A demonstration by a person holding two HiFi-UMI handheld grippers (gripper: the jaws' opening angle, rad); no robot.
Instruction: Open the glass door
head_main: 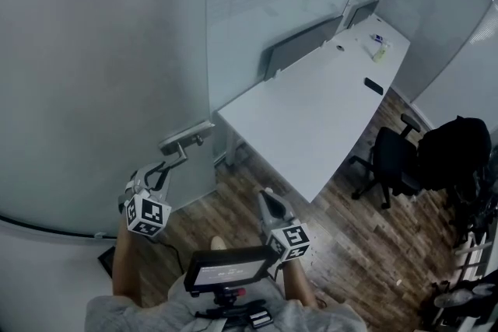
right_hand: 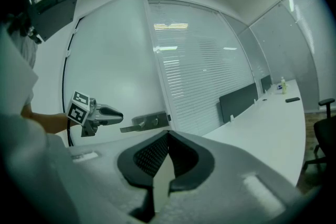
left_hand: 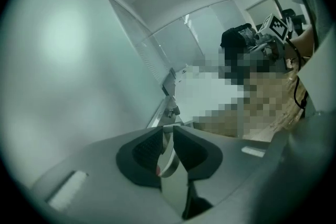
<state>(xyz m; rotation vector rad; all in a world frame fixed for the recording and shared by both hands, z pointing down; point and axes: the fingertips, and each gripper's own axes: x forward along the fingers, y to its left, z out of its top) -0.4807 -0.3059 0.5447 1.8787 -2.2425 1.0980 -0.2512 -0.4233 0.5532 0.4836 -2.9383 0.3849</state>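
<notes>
While right gripper [right_hand: 168, 136] hangs nearest person, jaws clenched on nothing, left gripper [right_hand: 117, 114] sits ahead at frosted glass door [right_hand: 113, 71]. Left jaws released, slightly apart; tip of brushed-metal lever handle [right_hand: 144, 122] in gap, pads not pressing. Lever lies level along door face, free end toward left gripper, plate near door's edge. Beyond edge: slatted glass panel [right_hand: 194, 76], then long white desk [head_main: 327, 113], corner close. Bare wood floor [head_main: 233, 206] before desk.
</notes>
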